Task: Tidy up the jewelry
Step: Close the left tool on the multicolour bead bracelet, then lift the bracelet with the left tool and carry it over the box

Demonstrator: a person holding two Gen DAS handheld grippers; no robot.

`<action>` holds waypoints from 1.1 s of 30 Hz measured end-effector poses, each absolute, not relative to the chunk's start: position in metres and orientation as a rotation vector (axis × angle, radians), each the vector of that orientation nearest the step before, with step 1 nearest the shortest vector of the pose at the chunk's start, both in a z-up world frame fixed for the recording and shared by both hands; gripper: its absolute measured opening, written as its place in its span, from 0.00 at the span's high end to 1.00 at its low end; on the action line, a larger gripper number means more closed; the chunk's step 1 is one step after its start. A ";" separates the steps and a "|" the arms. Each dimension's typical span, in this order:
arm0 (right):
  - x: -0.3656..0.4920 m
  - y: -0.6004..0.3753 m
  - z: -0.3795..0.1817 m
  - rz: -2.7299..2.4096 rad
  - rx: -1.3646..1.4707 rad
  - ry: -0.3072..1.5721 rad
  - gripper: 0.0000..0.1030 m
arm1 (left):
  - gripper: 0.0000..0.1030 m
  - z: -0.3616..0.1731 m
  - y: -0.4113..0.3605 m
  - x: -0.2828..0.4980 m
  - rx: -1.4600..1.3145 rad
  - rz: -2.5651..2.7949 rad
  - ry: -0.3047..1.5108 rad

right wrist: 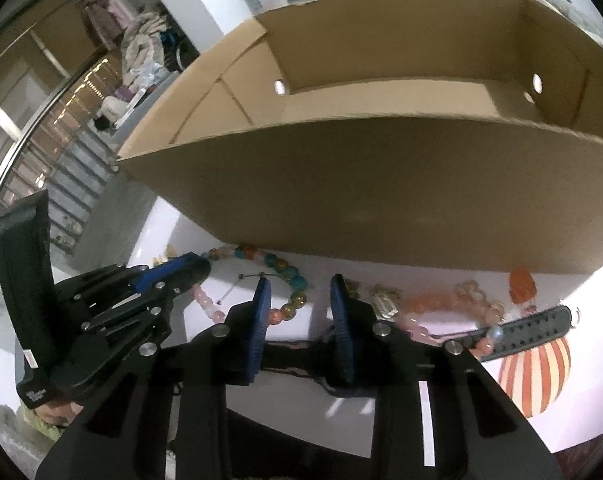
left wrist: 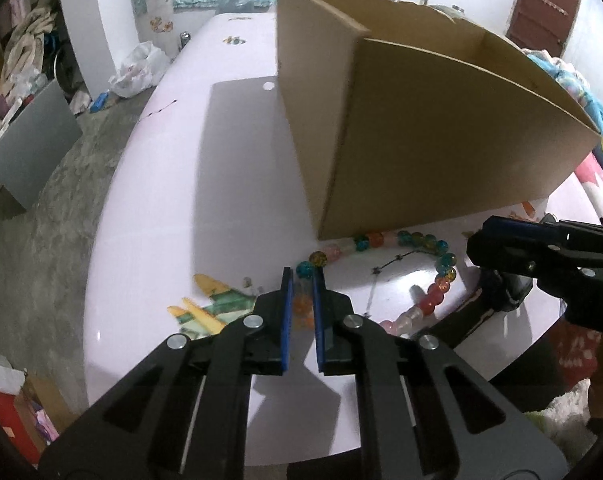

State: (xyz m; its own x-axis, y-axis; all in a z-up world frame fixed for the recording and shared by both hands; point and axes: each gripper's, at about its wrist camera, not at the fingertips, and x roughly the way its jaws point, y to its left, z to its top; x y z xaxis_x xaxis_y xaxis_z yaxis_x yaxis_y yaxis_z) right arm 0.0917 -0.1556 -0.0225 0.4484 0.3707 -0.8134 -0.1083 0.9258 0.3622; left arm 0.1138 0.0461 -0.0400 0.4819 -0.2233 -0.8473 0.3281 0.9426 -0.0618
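Observation:
A necklace of coloured glass beads (left wrist: 441, 276) lies in a loop on the white table (left wrist: 229, 184), right in front of a cardboard box (left wrist: 441, 140). My left gripper (left wrist: 302, 278) is shut on the loop's left side, with teal and orange beads between its blue pads. In the right wrist view the necklace (right wrist: 291, 278) and left gripper (right wrist: 199, 266) sit at the left. My right gripper (right wrist: 300, 292) stands part open over a black watch (right wrist: 533, 330), whose strap crosses under the gap. The watch (left wrist: 509, 294) also lies below the right gripper (left wrist: 475, 246) in the left wrist view.
The open box (right wrist: 341, 200) fills the back of the table and stands taller than the grippers. A pink and orange bead bracelet (right wrist: 465, 300) and a small silver piece (right wrist: 385, 304) lie at its foot. The floor beyond the table's left edge is cluttered.

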 end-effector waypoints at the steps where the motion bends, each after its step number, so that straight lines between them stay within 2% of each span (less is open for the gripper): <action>1: 0.093 -0.152 -0.024 0.307 0.266 1.072 0.72 | 0.92 -0.039 0.049 0.113 0.108 -0.334 1.015; 12: 0.111 -0.125 -0.035 0.332 0.121 1.101 0.79 | 0.92 -0.041 0.057 0.118 0.077 -0.332 1.016; 14: 0.113 -0.118 -0.034 0.328 0.065 1.091 0.89 | 0.92 -0.042 0.055 0.118 0.081 -0.325 1.010; 15: 0.115 -0.115 -0.033 0.329 0.054 1.088 0.90 | 0.92 -0.042 0.054 0.117 0.085 -0.321 1.005; 24: 0.102 -0.117 -0.006 0.365 0.039 1.011 0.91 | 0.92 -0.018 0.056 0.104 0.090 -0.321 0.944; 33: 0.066 -0.126 0.060 0.434 0.042 0.844 0.91 | 0.92 0.052 0.054 0.070 0.093 -0.360 0.811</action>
